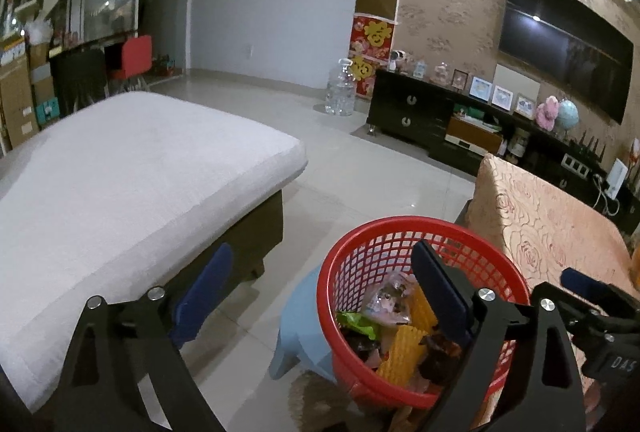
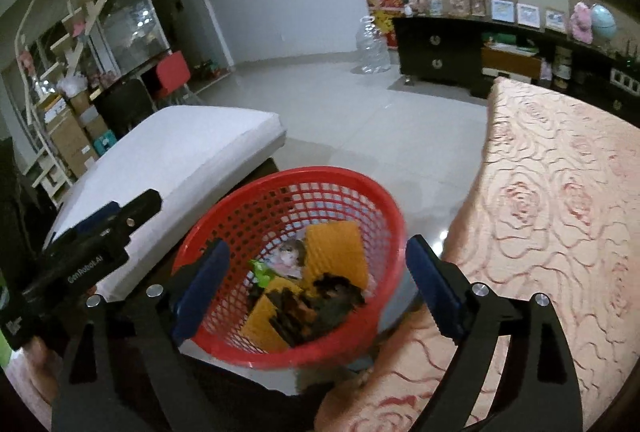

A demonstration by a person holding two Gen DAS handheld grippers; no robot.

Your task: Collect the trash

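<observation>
Basket: red mesh basket [image 2: 292, 232] sits on a blue stool [image 1: 300, 328] in the gap between the white-cushioned bench [image 1: 132, 168] and the rose-patterned surface [image 2: 560, 212]; I judge it is put there so either hand reaches it.
Trash: already inside the basket, namely yellow ribbed pieces [image 2: 336, 248], a green wrapper [image 2: 262, 270], a clear printed packet [image 1: 386, 302], and a dark crumpled lump [image 2: 320, 302].
Right gripper [image 2: 316, 292]: my jaws spread wide, nothing between them, hanging over the basket mouth. Reads to me like a drop just made, though that is a guess from the pose.
Left gripper [image 1: 320, 296]: jaws also spread and empty; one pad over the bench edge, the other over the basket rim.
Rose-patterned surface: no loose trash visible on the part I can see.
Bench: top looks bare.
Progress: judged well along; leftover trash, if any, lies outside both views.
Risk: the basket tilts toward me in the right view; a nudge to the rim could tip it off the stool.
</observation>
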